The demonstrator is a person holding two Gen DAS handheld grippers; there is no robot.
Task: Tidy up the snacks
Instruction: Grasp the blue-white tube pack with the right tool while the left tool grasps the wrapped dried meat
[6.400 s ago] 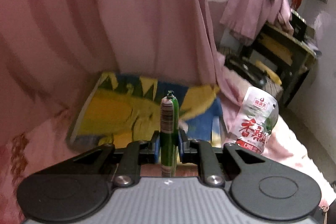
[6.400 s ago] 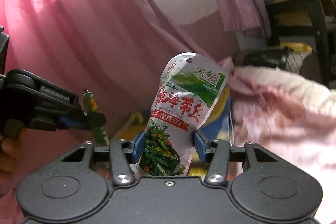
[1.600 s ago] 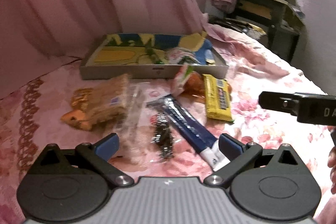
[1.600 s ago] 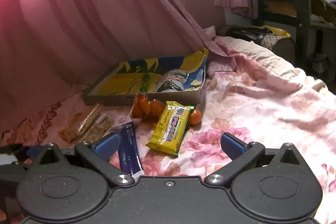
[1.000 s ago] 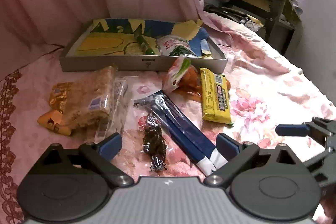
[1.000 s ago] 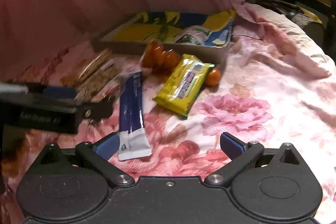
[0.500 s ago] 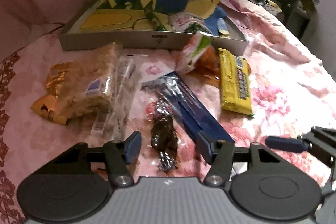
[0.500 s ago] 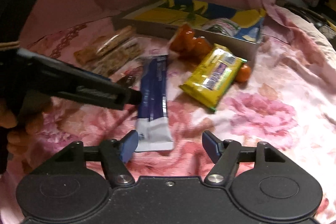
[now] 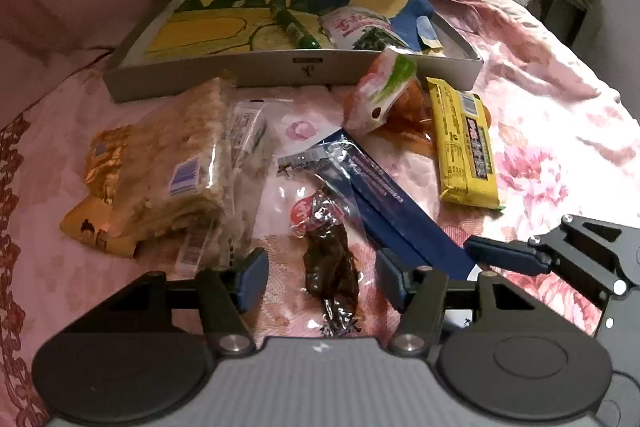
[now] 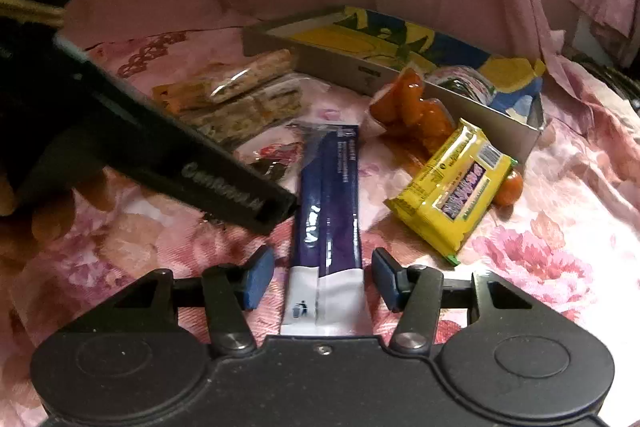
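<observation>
Both grippers have dropped closer to the bedspread since a second ago, jaws narrowing from wide apart. Left gripper now straddles the dark snack packet, pads either side, gap visible, not pressing; tilted steeply down. Right gripper straddles the white end of the blue stick pack, jaws have just been closing, pads just beside its edges, not clamped as far as visible. Blue pack lies on floral bedspread, just right of the dark packet.

Nearby: yellow bar, orange snack bag, cracker packs left. Grey tray behind holds green stick and white-green pouch.

Left view only: right gripper's finger beside the blue pack, dark packet in full. Right view only: left gripper's arm crossing the frame, person's hand under it, packet mostly hidden.
</observation>
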